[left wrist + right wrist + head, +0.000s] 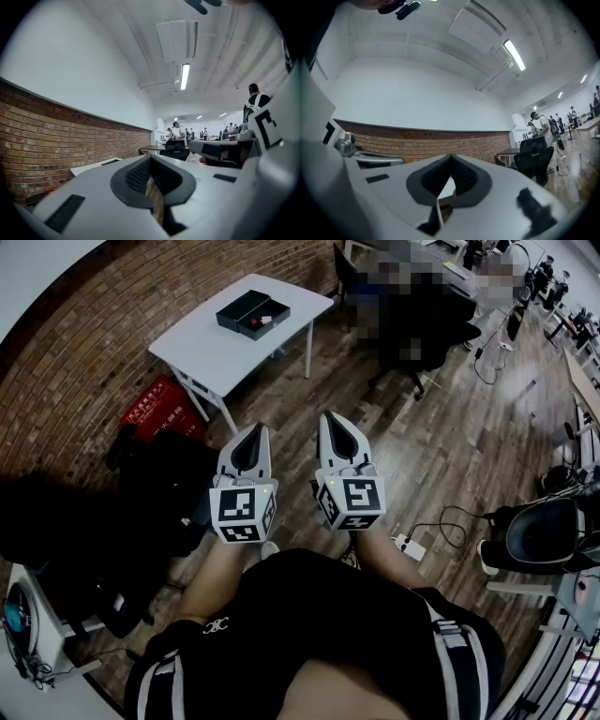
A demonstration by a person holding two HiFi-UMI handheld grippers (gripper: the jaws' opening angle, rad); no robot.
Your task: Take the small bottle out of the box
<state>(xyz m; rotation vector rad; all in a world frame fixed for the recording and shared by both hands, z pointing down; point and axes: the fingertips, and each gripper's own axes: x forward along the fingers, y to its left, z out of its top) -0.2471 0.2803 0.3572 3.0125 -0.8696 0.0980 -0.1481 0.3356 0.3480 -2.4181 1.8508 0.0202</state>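
The left claw (254,430) was shut tight with nothing in it. The right claw (330,418) was shut and empty too. They were side by side, pointing level toward the white counter (202,351), well apart from it. The black box (246,307) sat on the counter. A small red thing (259,322) lay in the box, too small to tell if it was the small bottle.

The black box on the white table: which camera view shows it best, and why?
The head view: the box sits on the table, seen whole from above. Both gripper views look level across the room, and the box cannot be made out clearly there.
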